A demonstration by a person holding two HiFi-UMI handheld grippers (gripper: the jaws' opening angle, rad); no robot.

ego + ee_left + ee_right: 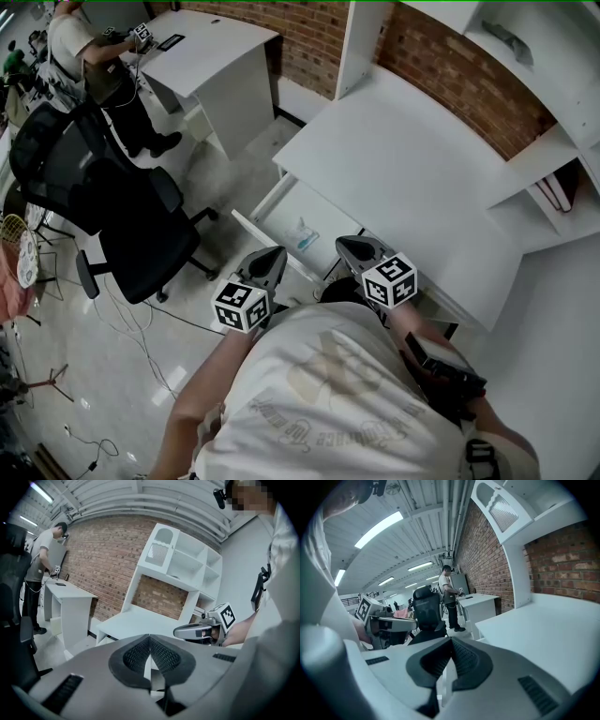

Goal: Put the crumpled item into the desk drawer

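Observation:
The white desk (403, 159) has its drawer (272, 202) pulled out toward me. A small pale crumpled item (302, 234) lies inside the drawer near its front. My left gripper (277, 253) hovers just before the drawer's front edge, jaws shut and empty; in the left gripper view its dark pads (149, 641) meet tip to tip. My right gripper (347, 246) hangs beside it on the right, close to the crumpled item, also shut with nothing held; its pads (451, 644) touch. Each gripper shows in the other's view: the right gripper (197, 631) and the left gripper (389, 624).
A black office chair (122, 216) stands left of the drawer. Farther back is a second white desk (206, 56) with a person (94, 56) at it. White shelves (553, 178) rise at the desk's right against a brick wall (450, 75). Cables (141, 328) trail on the floor.

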